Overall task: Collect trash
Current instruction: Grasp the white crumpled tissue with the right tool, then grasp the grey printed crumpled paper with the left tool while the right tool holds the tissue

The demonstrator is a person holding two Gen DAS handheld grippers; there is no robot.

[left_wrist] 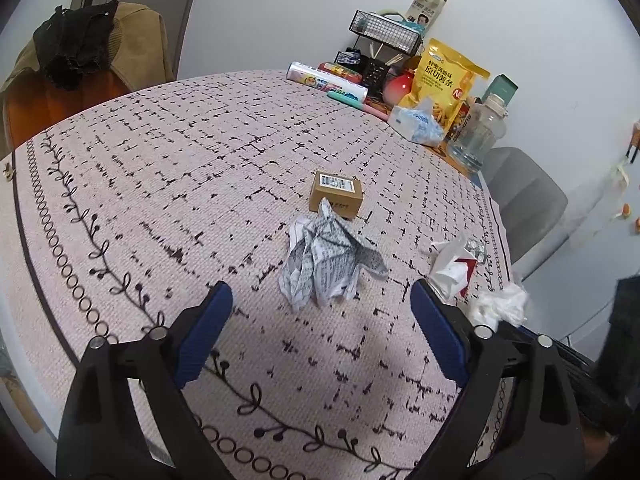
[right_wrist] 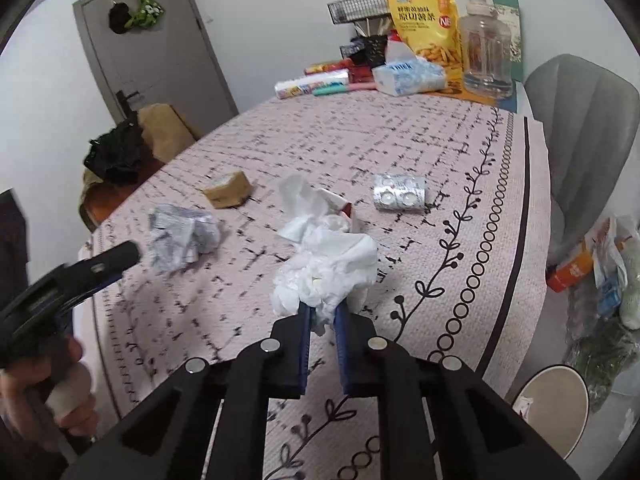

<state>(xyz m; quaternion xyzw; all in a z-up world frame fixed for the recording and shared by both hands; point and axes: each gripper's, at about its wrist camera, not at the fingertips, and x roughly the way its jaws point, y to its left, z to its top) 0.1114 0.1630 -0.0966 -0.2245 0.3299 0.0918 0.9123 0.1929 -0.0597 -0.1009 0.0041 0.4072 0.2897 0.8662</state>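
The white tissue on the table is pinched by the right gripper; it should be squeezed tight and lifted slowly; the left gripper is spread wide near the crumpled paper.

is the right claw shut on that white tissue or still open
Shut on it: the right claw has its blue pads pinching the white tissue.

Far table edge: yellow snack bag upright, clear plastic jug beside it, soft tissue pack in front. Black wire rack behind, with a roll of bags lying before it. Patterned pink tablecloth covers the table. Grey chair at the table's side; grey door in the back wall.
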